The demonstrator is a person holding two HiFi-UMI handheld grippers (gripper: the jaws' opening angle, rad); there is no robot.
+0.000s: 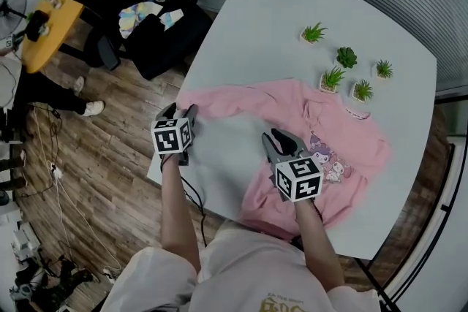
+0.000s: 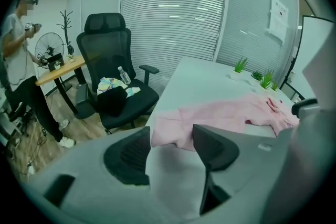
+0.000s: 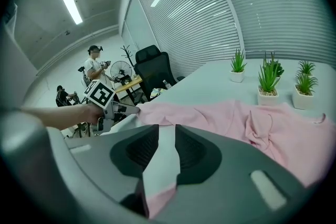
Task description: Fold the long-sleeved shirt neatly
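Observation:
A pink long-sleeved shirt with a cartoon print lies spread on the white table, one sleeve stretched out to the left. My left gripper hovers by the cuff of that sleeve, close to the table's left edge. In the left gripper view its jaws stand open over bare table, with the cuff just beyond the tips. My right gripper is over the shirt's near left side. Its jaws stand a narrow gap apart, with table and pink cloth below and nothing pinched.
Several small potted plants stand at the table's far right, just beyond the shirt's collar. A black office chair with clothes and a bottle stands off the table's left edge. A yellow desk and a standing person are further left.

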